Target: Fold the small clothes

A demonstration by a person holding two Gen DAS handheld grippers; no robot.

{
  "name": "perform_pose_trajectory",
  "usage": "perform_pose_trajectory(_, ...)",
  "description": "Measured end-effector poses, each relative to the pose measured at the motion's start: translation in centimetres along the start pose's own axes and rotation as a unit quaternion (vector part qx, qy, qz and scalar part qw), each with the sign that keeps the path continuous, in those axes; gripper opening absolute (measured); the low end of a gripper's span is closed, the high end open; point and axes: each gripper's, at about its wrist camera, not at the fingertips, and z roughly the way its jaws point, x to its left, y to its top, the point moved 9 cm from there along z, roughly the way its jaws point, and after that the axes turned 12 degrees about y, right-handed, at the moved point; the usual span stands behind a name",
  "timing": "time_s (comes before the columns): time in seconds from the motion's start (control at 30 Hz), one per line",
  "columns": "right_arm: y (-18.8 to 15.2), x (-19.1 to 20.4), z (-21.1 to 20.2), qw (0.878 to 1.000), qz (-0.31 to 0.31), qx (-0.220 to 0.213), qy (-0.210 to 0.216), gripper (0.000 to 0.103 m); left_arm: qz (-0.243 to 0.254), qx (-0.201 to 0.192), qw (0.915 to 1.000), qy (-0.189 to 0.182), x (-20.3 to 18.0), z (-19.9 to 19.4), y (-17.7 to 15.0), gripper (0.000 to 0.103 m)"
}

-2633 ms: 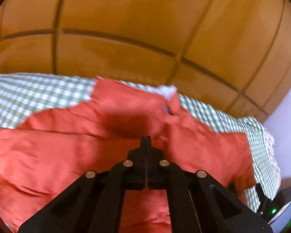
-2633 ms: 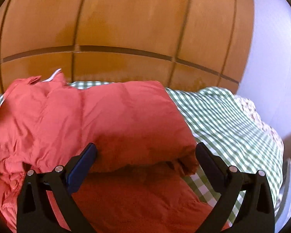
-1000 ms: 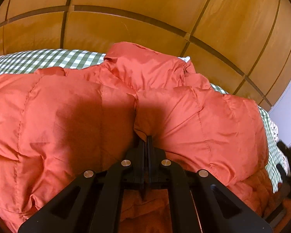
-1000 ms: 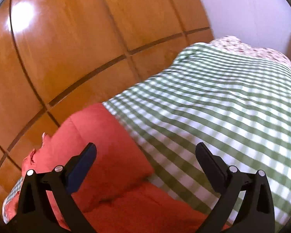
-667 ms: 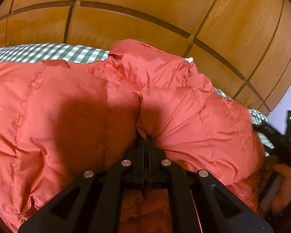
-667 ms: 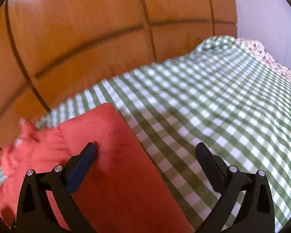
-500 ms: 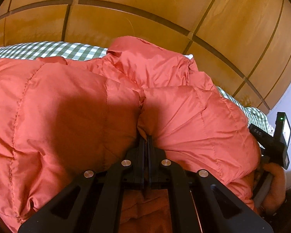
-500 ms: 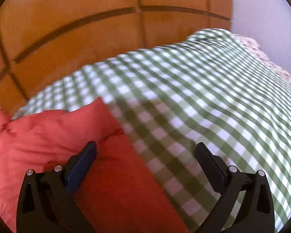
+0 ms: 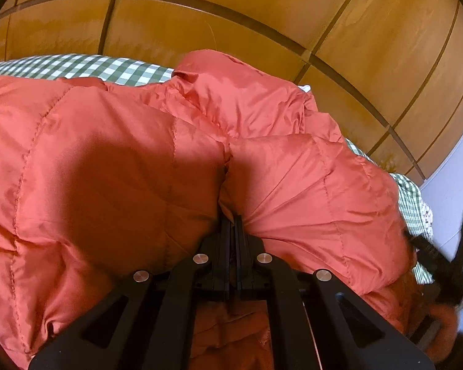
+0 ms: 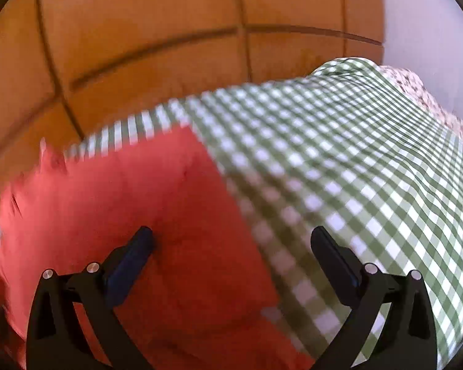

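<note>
A red quilted puffer jacket [image 9: 114, 169] lies bunched on a green-and-white checked sheet [image 9: 86, 67]. My left gripper [image 9: 234, 222] is shut on a fold of the jacket's fabric near its middle. My right gripper [image 10: 231, 246] is open and empty, over the jacket's right edge [image 10: 157, 203], where red fabric meets the checked sheet [image 10: 339, 160]. It also shows at the right edge of the left wrist view [image 9: 441, 265], blurred.
A wooden panelled wall [image 9: 231, 9] runs behind the bed. A pale wall [image 10: 426, 18] stands at the right. A floral cloth [image 10: 416, 89] lies at the bed's far right corner.
The left gripper has stayed shut on the jacket fold with hardly any motion. The right gripper has swung from the bare sheet back toward the jacket's right edge, staying open.
</note>
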Motion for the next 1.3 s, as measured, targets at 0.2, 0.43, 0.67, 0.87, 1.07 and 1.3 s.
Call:
perform_pose_trajectory(0.2, 0.2, 0.5, 1.7, 0.999, -0.014, 0.015, -0.024, 0.101, -0.003, -0.001, 1.0, -0.005, 0.0, -0.3, 0.0, 0.002)
perform_pose_trajectory(0.43, 0.1, 0.1, 1.7, 1.0, -0.002, 0.013, -0.012, 0.101, -0.014, 0.0, 0.9999, -0.003, 0.4, -1.8, -0.6, 0.002)
perform_pose_trajectory(0.67, 0.1, 0.1, 1.6, 1.0, 0.0, 0.014, -0.009, 0.101, 0.043, 0.025, 0.9985, 0.023, 1.8, -5.7, -4.5, 0.002)
perform_pose_trajectory(0.87, 0.1, 0.1, 1.7, 1.0, 0.006, 0.017, -0.002, 0.101, 0.074, 0.039, 0.9951, 0.053, 4.2, -9.4, -7.5, 0.002)
perform_pose_trajectory(1.07, 0.0, -0.2, 1.7, 0.999, 0.025, 0.019, 0.021, 0.101, 0.119, 0.035, 0.9888, 0.083, 6.0, -12.0, -9.3, 0.002)
perform_pose_trajectory(1.3, 0.1, -0.8, 1.2, 0.995, 0.066, 0.009, 0.074, 0.101, 0.136, 0.01, 0.9872, 0.082, 7.5, -15.2, -10.7, 0.099)
